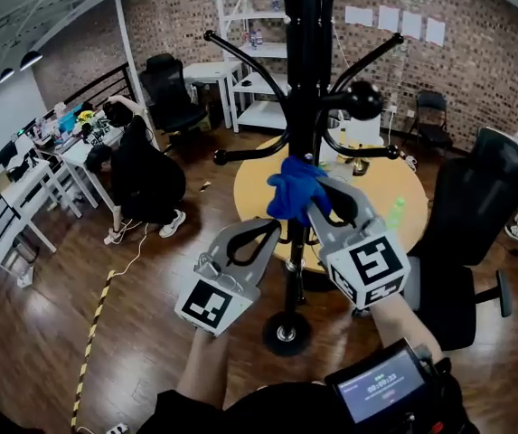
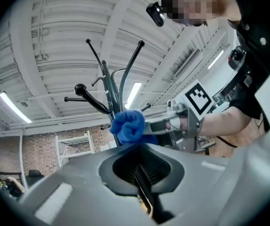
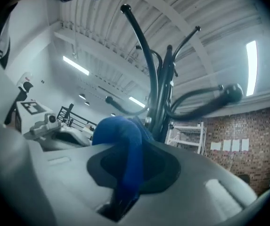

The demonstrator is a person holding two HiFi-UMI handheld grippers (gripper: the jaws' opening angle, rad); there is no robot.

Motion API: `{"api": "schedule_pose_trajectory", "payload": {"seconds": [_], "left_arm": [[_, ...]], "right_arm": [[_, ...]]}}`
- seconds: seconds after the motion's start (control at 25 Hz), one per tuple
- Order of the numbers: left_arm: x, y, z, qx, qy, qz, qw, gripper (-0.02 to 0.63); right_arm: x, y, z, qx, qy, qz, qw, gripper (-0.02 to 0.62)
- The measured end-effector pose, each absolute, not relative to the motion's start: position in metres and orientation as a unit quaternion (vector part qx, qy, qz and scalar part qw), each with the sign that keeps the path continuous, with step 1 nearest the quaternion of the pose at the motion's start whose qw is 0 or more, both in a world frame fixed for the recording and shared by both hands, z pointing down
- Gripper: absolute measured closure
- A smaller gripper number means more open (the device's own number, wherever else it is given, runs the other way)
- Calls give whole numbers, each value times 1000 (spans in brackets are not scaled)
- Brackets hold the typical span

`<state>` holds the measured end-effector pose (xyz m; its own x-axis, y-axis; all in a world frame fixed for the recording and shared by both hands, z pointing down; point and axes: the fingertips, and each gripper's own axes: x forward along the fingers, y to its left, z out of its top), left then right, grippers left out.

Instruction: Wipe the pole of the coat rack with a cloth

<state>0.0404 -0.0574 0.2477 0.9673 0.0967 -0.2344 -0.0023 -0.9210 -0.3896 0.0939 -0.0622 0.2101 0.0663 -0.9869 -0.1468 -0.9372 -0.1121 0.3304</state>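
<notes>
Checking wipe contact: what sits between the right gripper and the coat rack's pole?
The blue cloth, clamped in the right gripper's jaws, bunches against the pole; nothing else lies there. The head view and right gripper view both show it.

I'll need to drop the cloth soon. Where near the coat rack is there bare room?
The round table is bare left of the pole; so is the floor between the rack's base and the striped tape. Crowded: the pole itself, where the right gripper holds the cloth beside the left gripper.
</notes>
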Motion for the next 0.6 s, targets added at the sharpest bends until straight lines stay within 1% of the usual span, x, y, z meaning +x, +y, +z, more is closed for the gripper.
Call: {"api": "schedule_pose_trajectory", "payload": {"seconds": [0.12,0.32,0.48,0.6], "left_arm": [[44,-59,266,-976,-21,108,190,603],[52,-65,298,-982,-21,82,167,603],[60,-74,328,-988,-10,54,146,603],[62,-74,341,-990,-9,45,132,603]], "right_arm": [[101,-61,280,718,-685,-84,92,543],[102,-66,391,691,-706,43,148,543],[104,-65,430,678,-710,90,169,544],[90,-60,455,634,-735,144,190,543]]}}
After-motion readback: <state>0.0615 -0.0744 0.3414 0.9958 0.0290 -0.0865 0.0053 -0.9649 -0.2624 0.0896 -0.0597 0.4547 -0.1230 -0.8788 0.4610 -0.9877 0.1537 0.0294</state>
